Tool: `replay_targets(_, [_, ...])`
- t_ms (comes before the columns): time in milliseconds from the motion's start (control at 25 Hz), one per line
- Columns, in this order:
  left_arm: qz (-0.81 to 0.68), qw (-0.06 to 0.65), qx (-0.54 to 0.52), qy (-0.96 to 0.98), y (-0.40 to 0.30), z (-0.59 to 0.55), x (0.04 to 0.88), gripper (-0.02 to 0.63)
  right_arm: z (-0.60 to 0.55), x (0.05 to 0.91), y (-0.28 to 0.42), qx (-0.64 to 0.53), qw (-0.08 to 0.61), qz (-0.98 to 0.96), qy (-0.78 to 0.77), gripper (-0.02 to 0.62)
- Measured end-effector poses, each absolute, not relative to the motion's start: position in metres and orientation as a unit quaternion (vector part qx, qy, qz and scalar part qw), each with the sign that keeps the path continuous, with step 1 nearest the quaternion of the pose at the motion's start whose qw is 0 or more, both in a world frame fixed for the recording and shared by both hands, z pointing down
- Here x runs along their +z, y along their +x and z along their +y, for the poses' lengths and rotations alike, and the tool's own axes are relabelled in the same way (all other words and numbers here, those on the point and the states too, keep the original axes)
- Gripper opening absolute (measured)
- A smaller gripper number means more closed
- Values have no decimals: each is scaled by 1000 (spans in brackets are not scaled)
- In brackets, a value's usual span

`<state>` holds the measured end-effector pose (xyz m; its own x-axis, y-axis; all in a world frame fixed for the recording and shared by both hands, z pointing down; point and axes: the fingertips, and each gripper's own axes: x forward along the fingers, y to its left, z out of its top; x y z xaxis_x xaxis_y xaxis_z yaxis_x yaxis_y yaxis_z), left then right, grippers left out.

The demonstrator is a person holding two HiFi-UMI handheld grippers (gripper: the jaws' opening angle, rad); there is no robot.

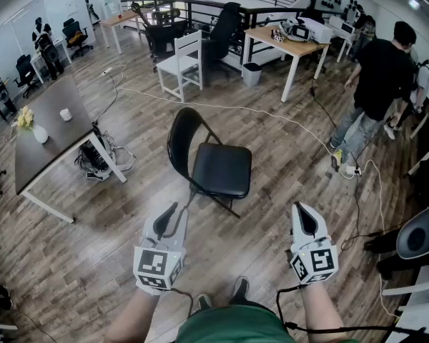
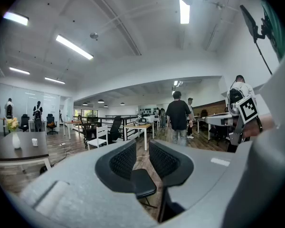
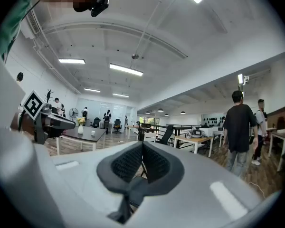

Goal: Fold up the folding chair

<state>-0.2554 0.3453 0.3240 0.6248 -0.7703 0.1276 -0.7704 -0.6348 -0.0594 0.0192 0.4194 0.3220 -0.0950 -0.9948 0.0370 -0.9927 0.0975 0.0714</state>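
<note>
Well, the folding chair (image 1: 211, 164) stands fully open on the wooden floor (image 1: 286, 156), just ahead of me, and I have not touched it. Its black padded seat lies flat and faces me; its rounded backrest rises on the far left side of the seat. My left claw (image 1: 170, 213) hangs just short of the chair's near left leg, its jaws drawn almost together with only a slim slit between them and nothing pinched. My right claw (image 1: 305, 214) hangs off the chair's near right corner, well apart from it, jaws pressed fully together and empty.

I judge the chair to be stiff in its thin metal frame, fairly light, and free to swing only at its hinges. The smooth tubes may be slippery, and the legs could skate on the boards. I would spread one claw and take the top of the backrest to steady it. The other claw should catch the front edge of the seat and tip it up toward the back, keeping clear of the hinge where the frame scissors shut.
</note>
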Motion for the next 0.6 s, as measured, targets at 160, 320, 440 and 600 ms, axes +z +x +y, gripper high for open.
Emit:
replay_targets(160, [-431,-1,74,899,-235,339,325,93,412,326,41,-10,35,-742,669,3])
replay_targets(320, [-436,-1,82,896,-216,334,325,92,405,329,63,-2,26,-746,665,3])
replay_targets(440, [-440,-5,89,893,-201,332,327,92,400,337,81,14,8,-750,661,3])
replay_targets(600, [-449,-4,96,888,-182,331,323,92,395,340,106,31,-16,-756,654,3])
